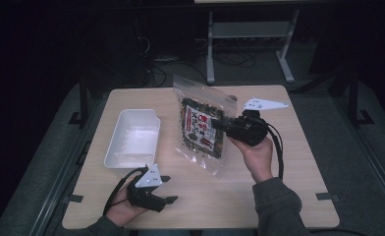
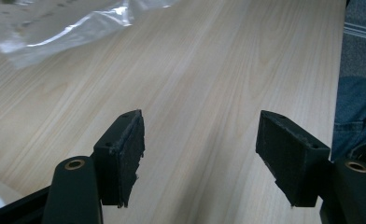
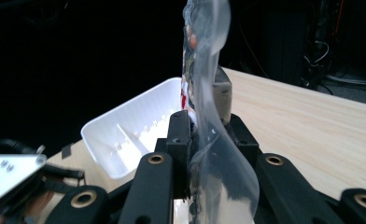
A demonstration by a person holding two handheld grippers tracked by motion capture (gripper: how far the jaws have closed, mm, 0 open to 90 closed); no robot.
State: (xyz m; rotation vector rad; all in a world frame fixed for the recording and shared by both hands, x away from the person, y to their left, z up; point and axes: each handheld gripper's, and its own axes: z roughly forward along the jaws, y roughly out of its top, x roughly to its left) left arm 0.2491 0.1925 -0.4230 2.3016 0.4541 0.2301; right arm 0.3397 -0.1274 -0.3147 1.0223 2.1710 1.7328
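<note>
Right now the right tongs (image 1: 219, 125) are clamped on a clear snack bag (image 1: 202, 127), holding it raised over the middle of the wooden surface (image 1: 279, 172). Meanwhile the left tongs (image 1: 167, 189) gape wide and empty near the front edge, just beside a white tray (image 1: 134, 137).

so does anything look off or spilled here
Nothing spilled. The snack bag hangs tilted above the table, pinched at its edge by the right gripper. The white tray sits empty, and the left gripper is open.
</note>
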